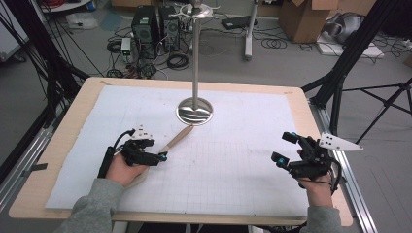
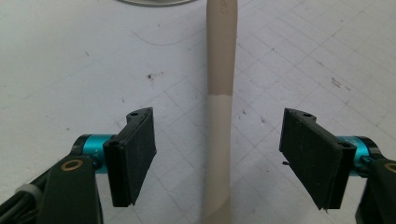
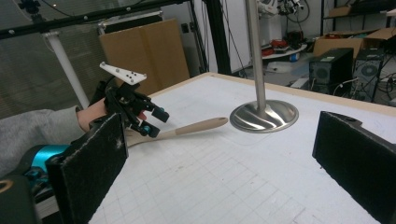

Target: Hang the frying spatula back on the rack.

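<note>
Left tongs [image 2: 218, 158] stand apart astride a smooth, two-tone beige wooden spatula handle [image 2: 220, 116], pads clear of it, at lower left of the gridded white surface [image 1: 233, 170]. Right tongs [image 3: 219, 163], rough-padded, gape empty near a polished steel stand [image 1: 195, 109].

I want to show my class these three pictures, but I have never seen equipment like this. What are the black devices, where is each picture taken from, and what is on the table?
A person sits at a table with a hand-held two-jaw gripper in each hand; there is no robot arm. One picture looks down from above the table. The other two come from cameras riding on each gripper, looking along its black jaws.

On the white gridded sheet lie a beige spatula and a metal stand with a round base and tall pole.

The left gripper straddles the spatula's handle with its pads on either side, not touching it. The right gripper is open and holds nothing.
</note>
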